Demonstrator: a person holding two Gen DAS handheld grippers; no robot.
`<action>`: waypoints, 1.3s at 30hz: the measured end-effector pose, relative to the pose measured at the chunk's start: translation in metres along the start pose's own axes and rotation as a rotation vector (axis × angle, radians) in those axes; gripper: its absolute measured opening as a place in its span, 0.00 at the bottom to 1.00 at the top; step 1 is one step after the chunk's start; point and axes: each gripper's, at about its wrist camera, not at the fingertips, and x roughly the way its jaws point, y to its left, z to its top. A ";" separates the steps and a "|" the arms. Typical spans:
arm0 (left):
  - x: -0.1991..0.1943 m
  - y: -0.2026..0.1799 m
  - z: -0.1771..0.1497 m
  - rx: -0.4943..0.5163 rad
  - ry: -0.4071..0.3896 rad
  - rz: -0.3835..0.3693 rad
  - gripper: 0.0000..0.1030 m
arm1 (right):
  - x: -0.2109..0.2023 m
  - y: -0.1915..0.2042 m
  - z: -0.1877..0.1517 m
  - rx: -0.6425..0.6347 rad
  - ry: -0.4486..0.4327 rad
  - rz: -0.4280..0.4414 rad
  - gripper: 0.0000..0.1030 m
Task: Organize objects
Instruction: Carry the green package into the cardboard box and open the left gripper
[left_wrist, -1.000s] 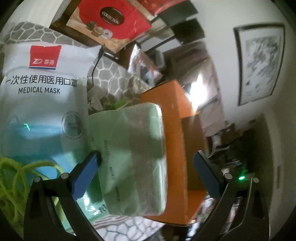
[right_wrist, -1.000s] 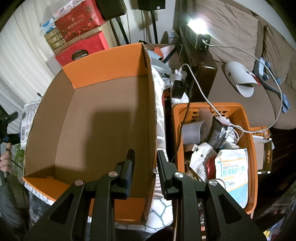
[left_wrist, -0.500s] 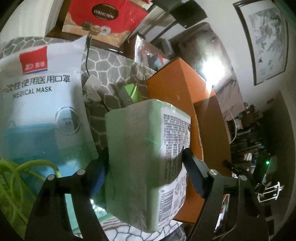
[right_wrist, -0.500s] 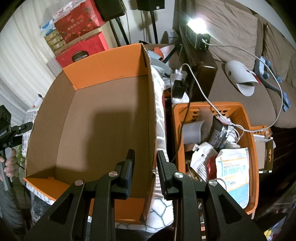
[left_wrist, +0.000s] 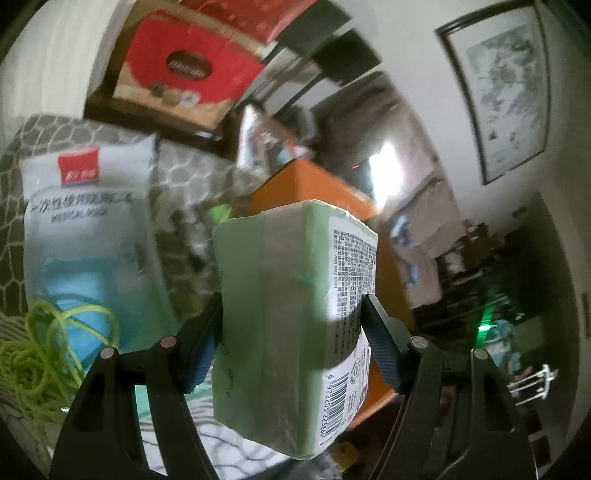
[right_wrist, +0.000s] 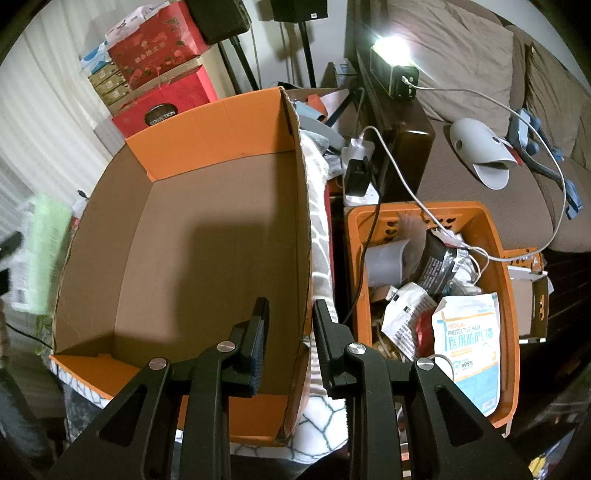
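My left gripper (left_wrist: 291, 332) is shut on a pale green tissue pack (left_wrist: 291, 325) with a barcode side and holds it in the air. The pack also shows blurred at the far left of the right wrist view (right_wrist: 40, 254). Behind it stands the orange cardboard box (left_wrist: 314, 184). My right gripper (right_wrist: 288, 332) is shut on the right wall of the same box (right_wrist: 207, 236), one finger inside and one outside. The box is open at the top and nothing lies in it.
A white medical mask bag (left_wrist: 81, 236) and a yellow-green cord (left_wrist: 40, 354) lie on a grey patterned cloth. An orange plastic basket (right_wrist: 498, 258) full of packets stands right of the box. Red gift boxes (right_wrist: 162, 88) are stacked behind. A sofa (right_wrist: 480, 92) with cables is at the far right.
My left gripper closed on the green pack, lifted it off the cloth and carried it up toward the box. The right gripper and the box have not moved.
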 end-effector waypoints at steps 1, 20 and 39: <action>-0.005 -0.008 0.002 0.010 -0.008 -0.021 0.68 | 0.000 0.000 0.000 -0.001 0.000 -0.001 0.23; 0.078 -0.100 -0.023 0.130 0.132 0.003 0.68 | 0.000 -0.001 -0.001 0.007 0.001 0.005 0.23; 0.122 -0.110 -0.061 0.195 0.156 0.252 0.71 | -0.001 -0.001 -0.002 0.010 -0.001 0.012 0.23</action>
